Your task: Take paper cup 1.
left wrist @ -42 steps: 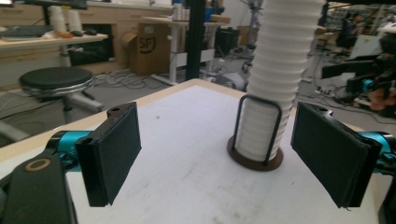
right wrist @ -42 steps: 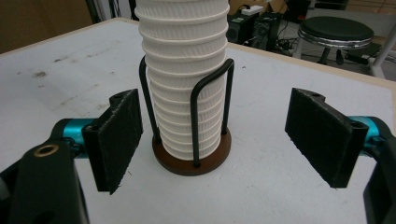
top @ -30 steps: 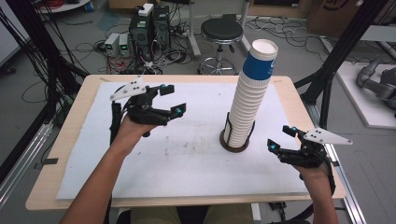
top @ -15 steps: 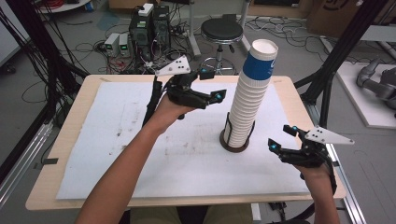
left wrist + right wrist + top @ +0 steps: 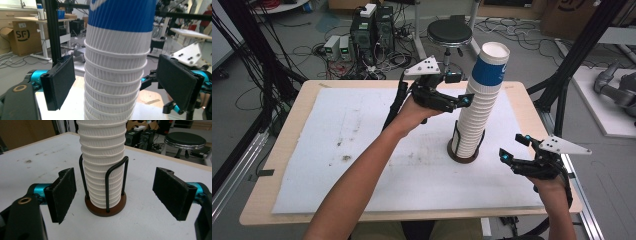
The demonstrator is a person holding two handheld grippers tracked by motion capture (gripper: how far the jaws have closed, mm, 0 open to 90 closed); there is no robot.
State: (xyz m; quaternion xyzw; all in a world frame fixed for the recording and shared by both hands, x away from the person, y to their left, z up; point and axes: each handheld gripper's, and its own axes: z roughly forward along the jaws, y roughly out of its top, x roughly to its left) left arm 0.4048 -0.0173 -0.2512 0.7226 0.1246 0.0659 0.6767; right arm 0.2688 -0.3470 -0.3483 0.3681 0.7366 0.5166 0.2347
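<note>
One tall cup stack [image 5: 479, 102] stands upright in a wire holder [image 5: 463, 145] on the surface [image 5: 337, 150], right of centre. Left gripper [image 5: 460, 89] is raised at the stack's upper part, jaws apart either side of the cups, not touching. Right gripper [image 5: 513, 148] sits low near the right edge, jaws apart, facing the holder's base.

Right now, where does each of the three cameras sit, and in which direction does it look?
High view: above the person's side, facing down on the white-covered table; both forearms, left claw, right claw.
Left gripper view: on the left claw, open around the tall stack of ribbed white paper cups.
Right gripper view: on the right claw, facing the stack's black wire holder.
All share the stack.
</note>
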